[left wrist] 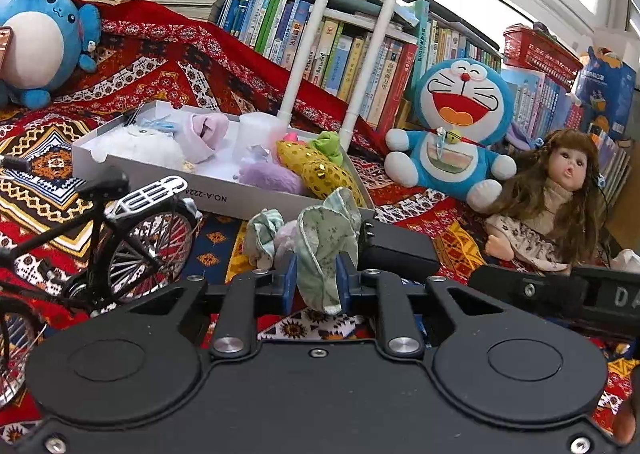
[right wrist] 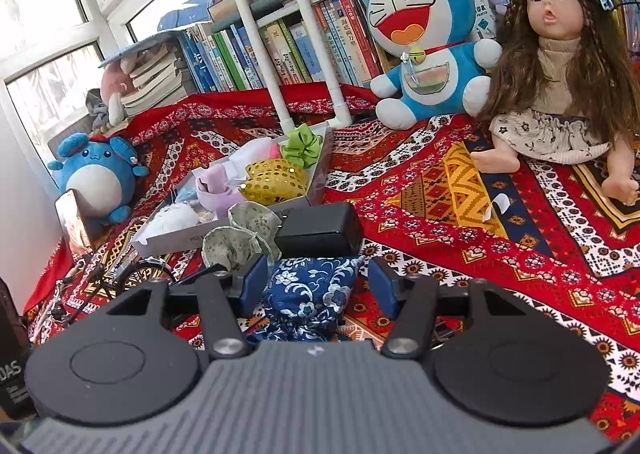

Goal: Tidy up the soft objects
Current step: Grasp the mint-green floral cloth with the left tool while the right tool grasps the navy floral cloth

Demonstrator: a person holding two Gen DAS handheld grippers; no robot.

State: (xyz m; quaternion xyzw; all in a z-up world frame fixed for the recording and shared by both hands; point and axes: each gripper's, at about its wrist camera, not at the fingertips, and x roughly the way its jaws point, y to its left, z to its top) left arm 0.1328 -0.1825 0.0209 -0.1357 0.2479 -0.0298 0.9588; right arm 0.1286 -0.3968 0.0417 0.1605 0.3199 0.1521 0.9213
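Left tool: our left tool point(left wrist: 316, 280) is nearly closed on a pale green cloth point(left wrist: 324, 250), the blue pads pressing its bunched middle; the cloth's loose edges flop above and below the grip.

Right tool: our right tool point(right wrist: 316, 286) stands well open, its blue pads either side of a blue flowered cloth point(right wrist: 308, 294) but not pressing it, so far as we can tell; it has hold of nothing.

Where the things are: in the left view the green cloth hangs just short of the white box point(left wrist: 224, 174), which lies toward 12 o'clock and already carries a yellow sequin toy point(left wrist: 320, 170), a green scrunchie point(left wrist: 328, 146) and white fluff point(left wrist: 136, 146). The blue flowered cloth lies on the patterned red blanket point(right wrist: 460, 194). A black charger point(right wrist: 320, 230) sits at 12 o'clock from it, near the box.

Handling: we judge both cloths light, limp and easily crushed (no risk of breakage). They will sag and trail, so a loose hem could catch the box rim or the model bicycle point(left wrist: 120, 230) at 9 o'clock.

Where to take hold: we would pinch the blue cloth at its thickest gathered fold, not at a single edge, which may slip out.
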